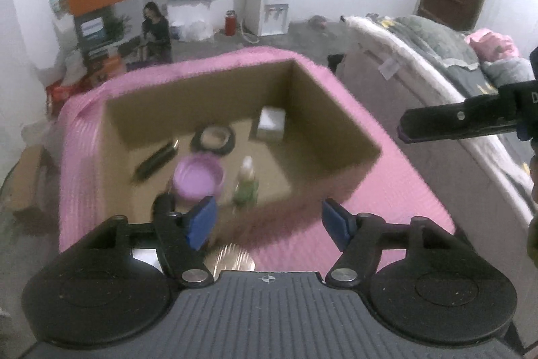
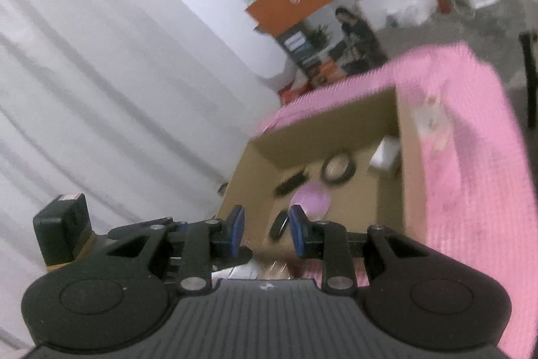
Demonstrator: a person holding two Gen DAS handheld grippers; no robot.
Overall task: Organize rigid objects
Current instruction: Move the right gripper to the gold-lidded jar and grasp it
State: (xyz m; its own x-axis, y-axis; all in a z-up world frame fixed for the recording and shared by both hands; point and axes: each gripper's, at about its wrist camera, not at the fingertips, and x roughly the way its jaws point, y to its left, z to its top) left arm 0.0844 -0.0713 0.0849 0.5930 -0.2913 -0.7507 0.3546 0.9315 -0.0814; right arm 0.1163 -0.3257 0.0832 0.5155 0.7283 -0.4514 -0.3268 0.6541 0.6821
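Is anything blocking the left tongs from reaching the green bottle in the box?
Nothing visible does. The left tongs hang open above the cardboard box, and the green bottle stands just ahead, with the purple bowl beside it.

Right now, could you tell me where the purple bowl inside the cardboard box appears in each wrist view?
Left wrist view: the purple bowl sits lower centre, on the box floor just beyond the left gripper, beside the green bottle.
Right wrist view: the bowl shows centre-right, partly hidden behind the right gripper.
Shared landmark: the black ring-shaped item just beyond the bowl.
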